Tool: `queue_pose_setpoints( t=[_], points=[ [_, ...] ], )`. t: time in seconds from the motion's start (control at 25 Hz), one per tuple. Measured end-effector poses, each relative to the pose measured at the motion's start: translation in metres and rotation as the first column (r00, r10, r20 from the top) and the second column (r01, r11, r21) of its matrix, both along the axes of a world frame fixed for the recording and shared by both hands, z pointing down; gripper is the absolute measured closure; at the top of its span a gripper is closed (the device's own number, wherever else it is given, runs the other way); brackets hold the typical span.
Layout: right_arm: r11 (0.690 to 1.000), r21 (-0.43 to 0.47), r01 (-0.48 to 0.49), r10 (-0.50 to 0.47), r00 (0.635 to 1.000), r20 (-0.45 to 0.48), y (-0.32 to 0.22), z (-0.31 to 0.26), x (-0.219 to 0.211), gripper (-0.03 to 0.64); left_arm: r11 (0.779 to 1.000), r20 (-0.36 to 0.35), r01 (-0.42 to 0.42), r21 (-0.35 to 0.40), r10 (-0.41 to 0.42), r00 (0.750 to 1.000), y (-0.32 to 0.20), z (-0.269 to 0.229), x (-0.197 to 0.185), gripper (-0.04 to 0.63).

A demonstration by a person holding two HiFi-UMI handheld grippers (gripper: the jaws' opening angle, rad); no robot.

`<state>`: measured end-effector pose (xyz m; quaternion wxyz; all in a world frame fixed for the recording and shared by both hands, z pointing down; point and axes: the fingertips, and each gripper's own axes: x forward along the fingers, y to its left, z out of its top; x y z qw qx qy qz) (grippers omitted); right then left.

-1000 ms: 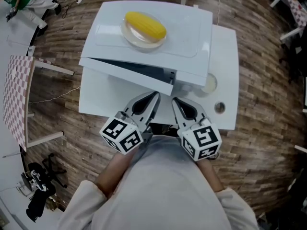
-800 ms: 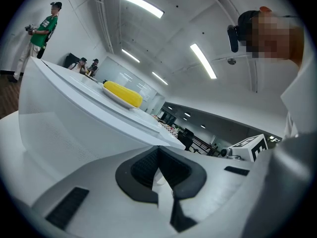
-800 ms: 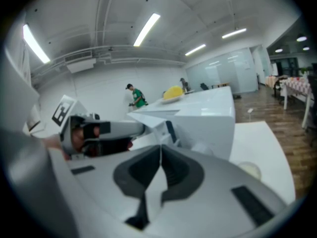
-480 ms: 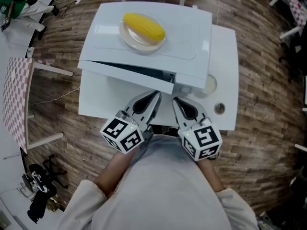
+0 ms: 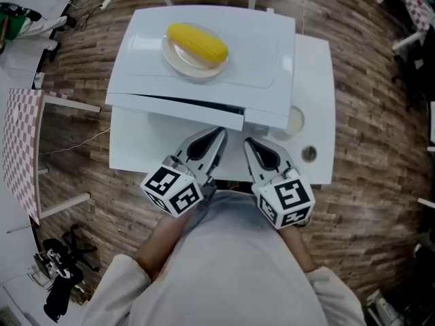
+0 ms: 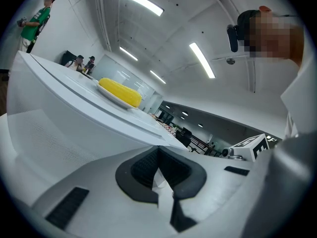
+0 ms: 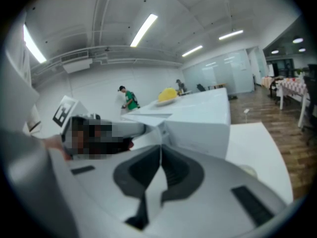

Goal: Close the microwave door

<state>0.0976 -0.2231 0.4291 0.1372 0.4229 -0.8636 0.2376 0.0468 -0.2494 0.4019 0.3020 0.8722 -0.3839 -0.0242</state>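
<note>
Jaws pressed together on left gripper [image 5: 219, 134] and right gripper [image 5: 247, 141], nothing held between either pair; both grippers side by side at near edge of white table [image 5: 318, 107], close to person's torso, tips pointing far toward microwave [image 5: 262, 53]; microwave door [image 5: 173, 109] ajar, dark gap showing along its top, just beyond gripper tips, not touched; plate [image 5: 175, 58] with yellow corn cob [image 5: 197, 42] sits on microwave top, left of centre; wood floor [image 5: 367, 182] around table.

Plate [image 5: 178, 62] with probable corn [image 5: 197, 43] atop microwave [image 5: 253, 54], on table [image 5: 315, 104]
</note>
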Motion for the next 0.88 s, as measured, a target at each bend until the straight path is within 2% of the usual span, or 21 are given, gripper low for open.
queue_pose_setpoints(
  t=[0.88],
  points=[
    [1.000, -0.018, -0.008, 0.008, 1.000, -0.007, -0.0050, 0.0027, -0.0042, 0.594, 1.000, -0.014, -0.005, 0.011, 0.005, 1.000, 0.0000, -0.0009, 0.0016, 0.578]
  ],
)
